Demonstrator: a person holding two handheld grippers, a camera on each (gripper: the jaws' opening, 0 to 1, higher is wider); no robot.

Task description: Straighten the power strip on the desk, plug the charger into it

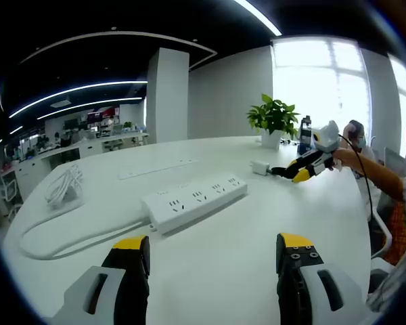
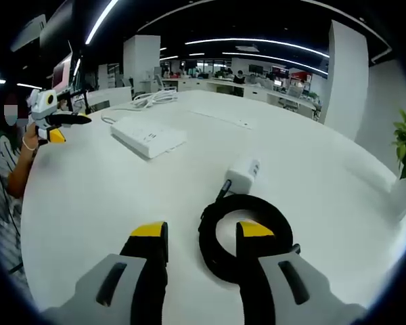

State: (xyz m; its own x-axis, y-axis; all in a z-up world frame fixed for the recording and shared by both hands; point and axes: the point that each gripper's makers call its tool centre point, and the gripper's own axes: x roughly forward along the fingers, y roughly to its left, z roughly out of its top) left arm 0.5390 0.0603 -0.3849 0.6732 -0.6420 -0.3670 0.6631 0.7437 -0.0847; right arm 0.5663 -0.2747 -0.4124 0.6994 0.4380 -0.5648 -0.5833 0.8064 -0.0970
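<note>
Here the left gripper [image 1: 213, 254], jaws spread, faces the strip [image 1: 194, 200] lying askew on the desk [image 1: 223, 271]; the right gripper [image 2: 201, 242], jaws apart, hovers over the charger [image 2: 243, 173] and its coiled black cable [image 2: 247, 237].

Left gripper [image 1: 213, 254] jaws apart, low over white desk [image 1: 257, 223]. Power strip [image 1: 194, 202] lies ahead, askew. Right gripper [image 1: 292, 172] near charger [image 1: 260, 167], beyond.
</note>
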